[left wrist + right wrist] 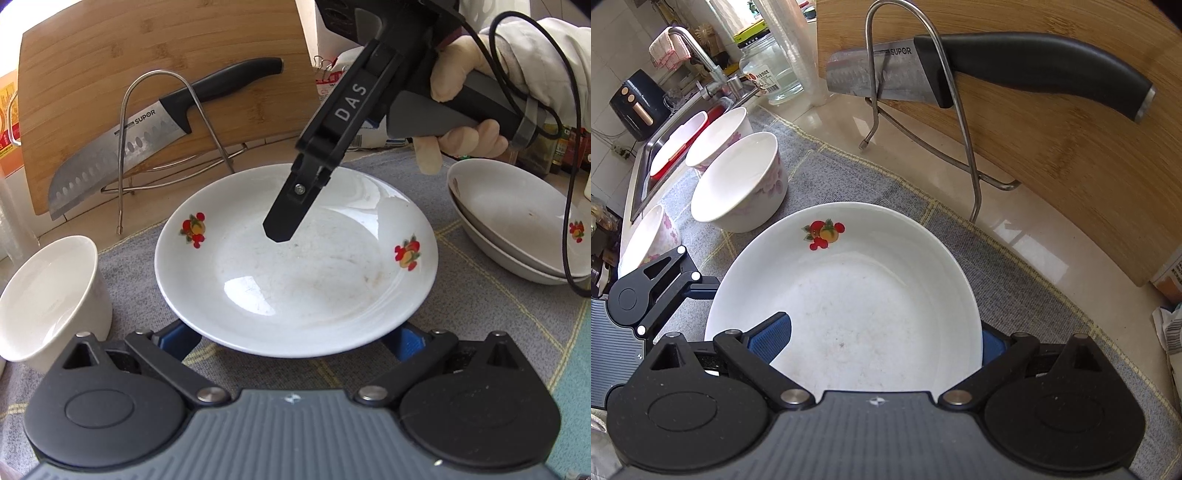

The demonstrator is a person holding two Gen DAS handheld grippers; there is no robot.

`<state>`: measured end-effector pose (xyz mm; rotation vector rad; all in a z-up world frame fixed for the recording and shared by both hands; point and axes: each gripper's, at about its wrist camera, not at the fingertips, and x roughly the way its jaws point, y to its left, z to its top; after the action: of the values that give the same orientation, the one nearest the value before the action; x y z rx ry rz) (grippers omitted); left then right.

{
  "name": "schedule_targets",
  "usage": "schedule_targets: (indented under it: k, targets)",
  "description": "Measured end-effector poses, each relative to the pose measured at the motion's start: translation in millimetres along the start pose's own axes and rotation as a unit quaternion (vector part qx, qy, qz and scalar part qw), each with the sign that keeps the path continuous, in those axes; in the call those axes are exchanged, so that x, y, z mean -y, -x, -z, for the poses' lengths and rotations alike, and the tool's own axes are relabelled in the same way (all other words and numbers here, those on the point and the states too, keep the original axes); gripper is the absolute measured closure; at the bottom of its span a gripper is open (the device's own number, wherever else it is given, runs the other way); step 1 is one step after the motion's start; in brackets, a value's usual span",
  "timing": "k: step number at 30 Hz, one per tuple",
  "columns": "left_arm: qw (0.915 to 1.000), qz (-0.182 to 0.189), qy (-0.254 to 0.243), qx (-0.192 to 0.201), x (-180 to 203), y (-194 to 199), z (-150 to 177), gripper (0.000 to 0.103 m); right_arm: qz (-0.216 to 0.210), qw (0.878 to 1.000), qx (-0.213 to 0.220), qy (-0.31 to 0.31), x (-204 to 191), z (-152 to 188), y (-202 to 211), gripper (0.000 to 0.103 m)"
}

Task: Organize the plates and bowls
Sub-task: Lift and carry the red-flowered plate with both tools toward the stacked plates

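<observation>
A white plate with fruit prints [295,266] lies on the grey mat in front of my left gripper [295,343], whose blue pads [177,341] are wide apart under the plate's near rim. My right gripper [280,229] reaches over the plate from the far right. In the right wrist view the same plate [849,306] sits between the right gripper's [882,343] spread blue pads [772,338], one over the plate's inside, the other beyond the rim. Two stacked plates [517,229] rest at the right. White bowls [738,181] stand to the left.
A bamboo cutting board [147,74] and a Supor knife [155,136] lean in a wire rack [177,147] behind the plate. A white bowl [48,291] stands at my left. A sink with faucet [694,48], a glass jar [775,70] and an air fryer [635,107] lie far left.
</observation>
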<state>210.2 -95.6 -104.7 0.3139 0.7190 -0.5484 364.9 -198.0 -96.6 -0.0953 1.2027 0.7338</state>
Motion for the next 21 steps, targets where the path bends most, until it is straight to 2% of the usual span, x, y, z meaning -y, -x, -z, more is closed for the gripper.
schedule_targets:
  k: [21]
  targets:
    - [0.9996,0.012,-0.022,0.007,13.5,43.4,-1.9,0.001,0.014,0.999,0.037,-0.011,-40.1,26.8,34.4,0.001]
